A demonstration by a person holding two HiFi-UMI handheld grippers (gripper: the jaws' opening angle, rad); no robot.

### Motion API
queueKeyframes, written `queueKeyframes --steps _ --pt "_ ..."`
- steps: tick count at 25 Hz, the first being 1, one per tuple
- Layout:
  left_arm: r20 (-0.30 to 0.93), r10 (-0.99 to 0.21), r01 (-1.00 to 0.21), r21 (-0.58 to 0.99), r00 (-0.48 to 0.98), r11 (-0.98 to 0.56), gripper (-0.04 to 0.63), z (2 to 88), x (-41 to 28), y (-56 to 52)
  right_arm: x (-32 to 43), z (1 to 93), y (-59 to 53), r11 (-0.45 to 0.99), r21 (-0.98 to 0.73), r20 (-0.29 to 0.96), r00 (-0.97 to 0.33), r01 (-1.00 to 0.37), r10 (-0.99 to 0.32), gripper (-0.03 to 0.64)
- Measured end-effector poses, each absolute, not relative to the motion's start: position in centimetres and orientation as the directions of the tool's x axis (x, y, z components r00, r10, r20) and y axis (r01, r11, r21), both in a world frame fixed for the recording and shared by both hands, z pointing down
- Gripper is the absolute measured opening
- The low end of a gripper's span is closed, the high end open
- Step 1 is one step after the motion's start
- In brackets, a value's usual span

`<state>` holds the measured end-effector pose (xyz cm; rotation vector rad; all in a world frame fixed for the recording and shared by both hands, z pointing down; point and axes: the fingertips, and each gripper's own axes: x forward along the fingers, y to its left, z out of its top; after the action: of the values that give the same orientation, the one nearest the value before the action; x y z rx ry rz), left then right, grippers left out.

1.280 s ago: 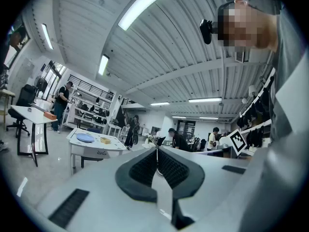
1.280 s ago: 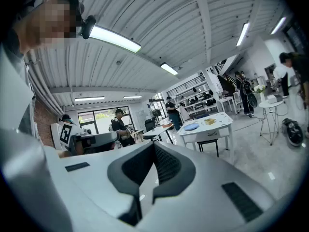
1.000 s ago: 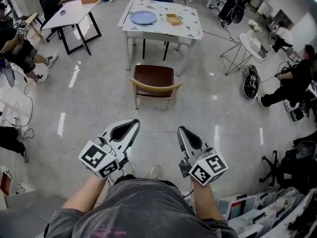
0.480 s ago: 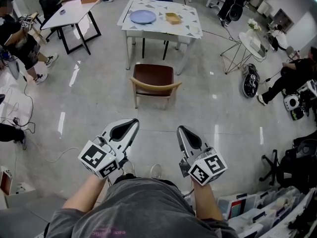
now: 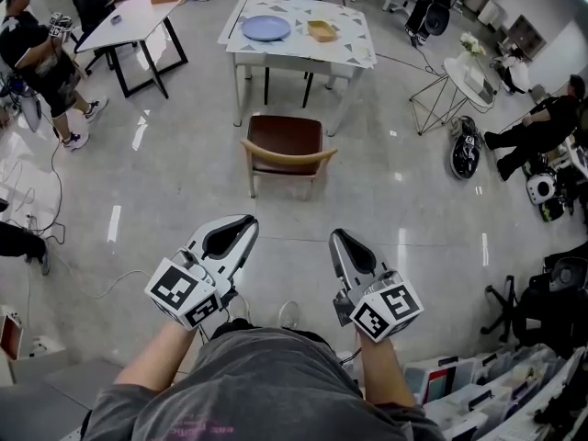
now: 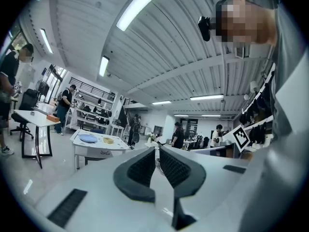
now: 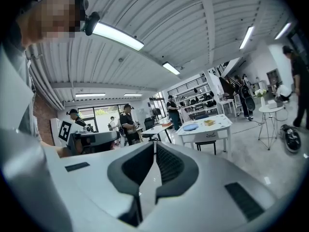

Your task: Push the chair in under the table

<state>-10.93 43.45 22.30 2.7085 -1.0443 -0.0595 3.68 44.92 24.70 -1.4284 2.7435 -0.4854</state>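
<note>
A wooden chair [image 5: 285, 150] with a brown seat stands on the floor, pulled out from the white table [image 5: 296, 50], its back toward me. The table carries a blue plate [image 5: 266, 31] and a small yellow tray [image 5: 322, 33]. Both grippers hover side by side, well short of the chair and pointing level toward it. My left gripper [image 5: 246, 222] is opening: a thin gap shows between its tips [image 6: 156, 149], with nothing in it. My right gripper [image 5: 336, 238] is shut and empty [image 7: 154, 144]. The table also shows far off in the left gripper view [image 6: 99, 146] and the right gripper view [image 7: 207, 127].
A second table [image 5: 138, 16] stands back left, near a standing person [image 5: 37, 62]. To the right are a wire side table [image 5: 469, 81], a black bag [image 5: 466, 150], a seated person [image 5: 542, 131] and an office chair [image 5: 524, 310]. Storage bins [image 5: 478, 393] sit bottom right.
The left gripper's jaws have parted slightly. Both hands stay where they were. The person at the left has stepped farther back, and the one at the right has shifted.
</note>
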Motion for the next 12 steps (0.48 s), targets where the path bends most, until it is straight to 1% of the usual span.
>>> queueKeyframes --steps 8,12 --pt "0.051 -0.665 -0.656 0.237 0.745 -0.717 0.062 22.53 -10.71 43.85 3.67 24.99 45.23 0.535 -0.271 0.150 -0.584 -0.800 -0.797 0.000" --pt "0.052 -0.667 -0.658 0.240 0.743 -0.714 0.075 22.59 -10.81 43.96 3.61 24.99 45.34 0.537 -0.266 0.157 -0.586 -0.800 -0.795 0.034"
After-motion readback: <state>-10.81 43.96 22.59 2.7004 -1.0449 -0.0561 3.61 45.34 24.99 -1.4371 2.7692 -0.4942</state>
